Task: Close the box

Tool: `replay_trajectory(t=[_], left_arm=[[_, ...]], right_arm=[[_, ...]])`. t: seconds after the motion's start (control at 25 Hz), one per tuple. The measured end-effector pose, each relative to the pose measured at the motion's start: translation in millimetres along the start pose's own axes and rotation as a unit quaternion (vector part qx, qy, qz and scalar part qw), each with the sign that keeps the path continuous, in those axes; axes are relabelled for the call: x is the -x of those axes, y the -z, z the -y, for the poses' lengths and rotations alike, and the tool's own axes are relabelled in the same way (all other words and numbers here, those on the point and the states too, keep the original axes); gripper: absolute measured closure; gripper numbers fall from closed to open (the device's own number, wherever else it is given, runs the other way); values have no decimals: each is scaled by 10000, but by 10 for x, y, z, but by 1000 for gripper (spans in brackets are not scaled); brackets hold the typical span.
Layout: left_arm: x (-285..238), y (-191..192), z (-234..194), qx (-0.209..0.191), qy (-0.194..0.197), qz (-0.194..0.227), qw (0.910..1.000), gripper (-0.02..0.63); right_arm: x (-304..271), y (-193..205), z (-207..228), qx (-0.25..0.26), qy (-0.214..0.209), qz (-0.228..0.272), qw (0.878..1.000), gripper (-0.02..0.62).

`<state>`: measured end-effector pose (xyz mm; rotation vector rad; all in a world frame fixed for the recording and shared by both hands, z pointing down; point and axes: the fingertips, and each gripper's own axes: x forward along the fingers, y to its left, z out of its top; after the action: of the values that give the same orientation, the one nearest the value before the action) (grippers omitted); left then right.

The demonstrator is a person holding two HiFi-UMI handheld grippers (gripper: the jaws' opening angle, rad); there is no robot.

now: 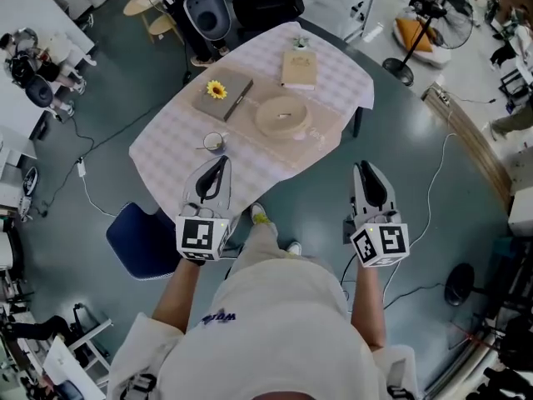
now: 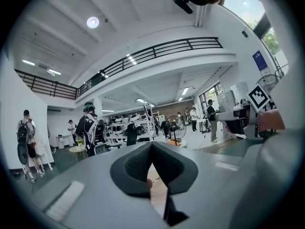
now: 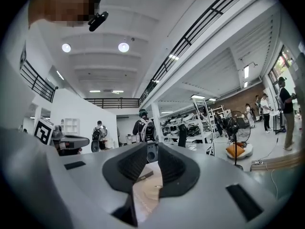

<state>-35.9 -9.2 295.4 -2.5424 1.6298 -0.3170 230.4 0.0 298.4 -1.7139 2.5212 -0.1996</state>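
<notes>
The table [image 1: 166, 152] under a pale checked cloth stands ahead of me. On it lie a flat grey box [image 1: 223, 96] with a sunflower on top, a round beige box [image 1: 283, 117] with its lid on, and a tan box [image 1: 299, 67]. Which one the task means I cannot tell. Both grippers hang level in the air short of the table's near edge, touching nothing. The tips of my left gripper [image 1: 219, 163] [image 2: 152, 146] meet, with nothing between them. My right gripper [image 1: 364, 169] [image 3: 152, 151] keeps a narrow empty gap, through which the grey box [image 3: 143, 175] shows.
A small cup [image 1: 214, 142] sits near the table's front left edge. A blue stool [image 1: 141, 240] stands on the floor at my left, an office chair [image 1: 208, 11] behind the table, a fan stand [image 1: 400, 65] at the right. Cables [image 1: 433, 190] run over the floor.
</notes>
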Motion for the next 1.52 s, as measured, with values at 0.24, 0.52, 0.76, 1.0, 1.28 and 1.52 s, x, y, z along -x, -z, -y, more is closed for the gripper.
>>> replay_trajectory(t=[0.24, 0.52, 0.76, 1.0, 1.28, 1.52], left_arm=[[-56, -181, 84, -138, 104, 176, 9997, 604], [-124, -288, 141, -191, 232, 294, 9991, 604], [-78, -313, 120, -178, 184, 325, 9991, 604], [-47, -282, 124, -123, 167, 293, 9994, 604], [-17, -305, 188, -178, 201, 312, 9992, 604], [-22, -306, 215, -195, 204, 298, 9992, 604]], right_arm=[[79, -114, -187, 64, -114, 69, 9999, 525], [77, -235, -221, 46, -232, -14, 9997, 549], [95, -314, -255, 136, -226, 44, 9996, 592], [122, -331, -296, 221, -292, 23, 9993, 592], [158, -288, -270, 214, -283, -32, 9994, 594], [169, -269, -235, 252, -245, -81, 9994, 594]])
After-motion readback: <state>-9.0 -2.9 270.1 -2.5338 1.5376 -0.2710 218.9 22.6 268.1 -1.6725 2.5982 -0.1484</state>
